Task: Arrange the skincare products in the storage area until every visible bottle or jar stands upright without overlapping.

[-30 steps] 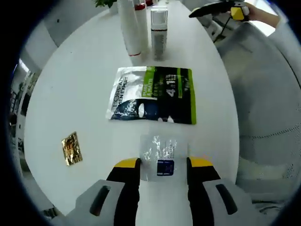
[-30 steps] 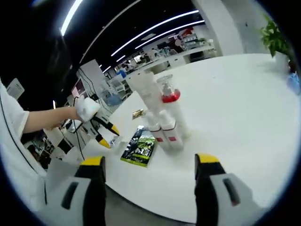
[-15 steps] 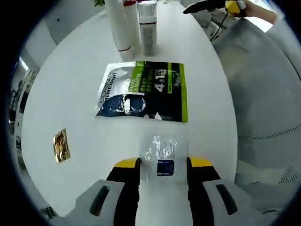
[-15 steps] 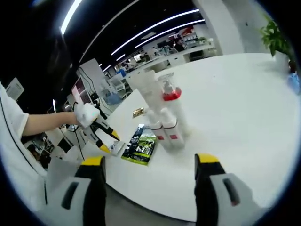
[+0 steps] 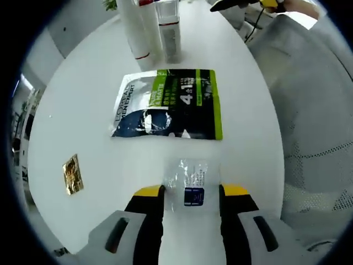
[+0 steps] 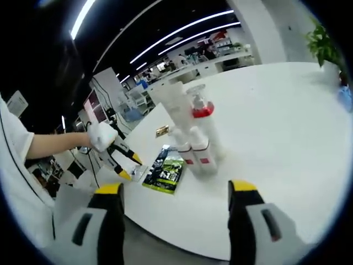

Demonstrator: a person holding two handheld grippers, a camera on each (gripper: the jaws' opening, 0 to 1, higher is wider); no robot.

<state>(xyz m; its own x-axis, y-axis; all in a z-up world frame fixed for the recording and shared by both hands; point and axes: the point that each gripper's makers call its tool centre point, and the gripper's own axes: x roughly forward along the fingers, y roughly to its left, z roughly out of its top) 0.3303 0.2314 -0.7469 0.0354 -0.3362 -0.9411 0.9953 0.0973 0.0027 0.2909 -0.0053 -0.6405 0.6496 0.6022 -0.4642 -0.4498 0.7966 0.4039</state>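
Observation:
My left gripper (image 5: 192, 191) is shut on a small clear sachet with a blue label (image 5: 190, 178), held just above the white table (image 5: 88, 105). Beyond it a green and black L'Oreal sachet (image 5: 168, 105) lies flat. White tubes (image 5: 135, 27) and a clear bottle (image 5: 168, 30) stand upright at the far end. In the right gripper view, my right gripper (image 6: 176, 187) stands open, off the table's edge, with nothing between its fingers. The bottle cluster (image 6: 193, 138), with a red-collared pump bottle (image 6: 199, 110), stands ahead of it. The left gripper (image 6: 126, 165) sits left of the green sachet (image 6: 165, 168).
A small gold sachet (image 5: 73, 174) lies flat on the left of the table. The table's rounded edge runs down the right, with grey floor (image 5: 309, 110) past it. A potted plant (image 6: 322, 44) stands at the far right. A gloved hand (image 6: 102, 135) holds the left gripper.
The left gripper has shifted slightly with the clear sachet still in it, so the green sachet and bottles sit a little differently in its view. The right gripper has not moved.

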